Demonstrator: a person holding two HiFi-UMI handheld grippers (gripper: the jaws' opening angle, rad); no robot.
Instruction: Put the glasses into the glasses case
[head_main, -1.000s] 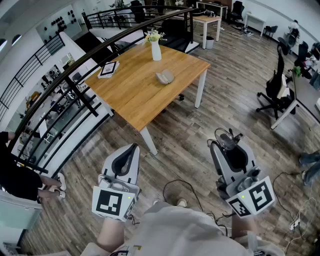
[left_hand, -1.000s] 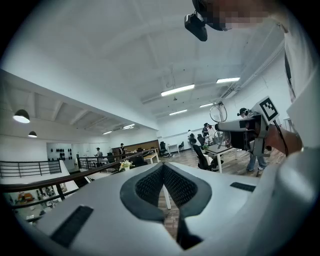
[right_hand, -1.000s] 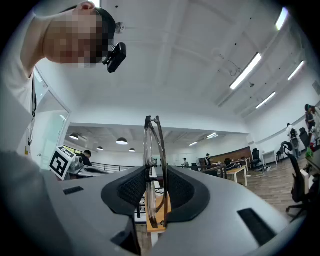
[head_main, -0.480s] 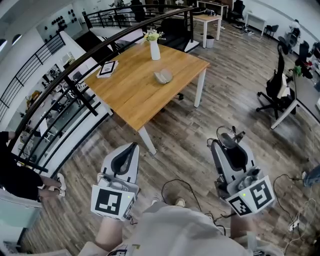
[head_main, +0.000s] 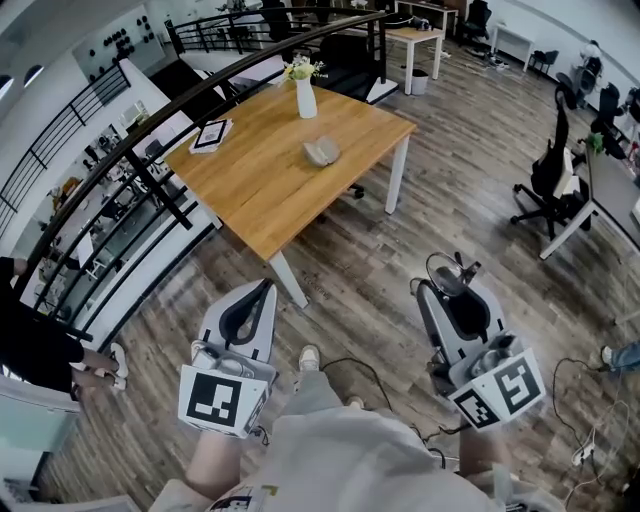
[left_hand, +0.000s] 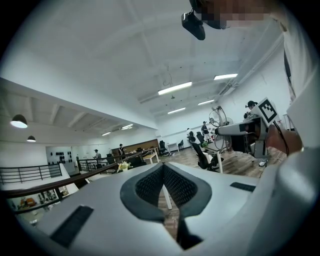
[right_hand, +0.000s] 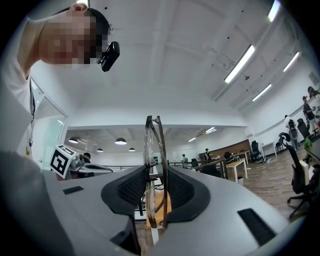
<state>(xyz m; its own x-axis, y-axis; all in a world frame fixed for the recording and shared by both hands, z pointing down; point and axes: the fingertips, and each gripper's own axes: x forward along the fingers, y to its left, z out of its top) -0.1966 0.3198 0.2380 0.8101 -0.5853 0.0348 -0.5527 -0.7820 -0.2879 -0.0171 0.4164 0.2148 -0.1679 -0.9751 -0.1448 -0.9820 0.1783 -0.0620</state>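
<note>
Glasses (right_hand: 153, 170) clamped upright, right hand-held gripper (head_main: 441, 288) level

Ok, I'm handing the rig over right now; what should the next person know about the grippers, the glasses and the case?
Left gripper: jaws together, nothing between them.
Right gripper: shut on the folded glasses, upright between its pads.
Glasses case: on the wooden table, well ahead of both grippers, near a white vase; too small to tell if open.
Done: glasses in hand.
Left: reach the table, open the case if needed, put the glasses in.
</note>
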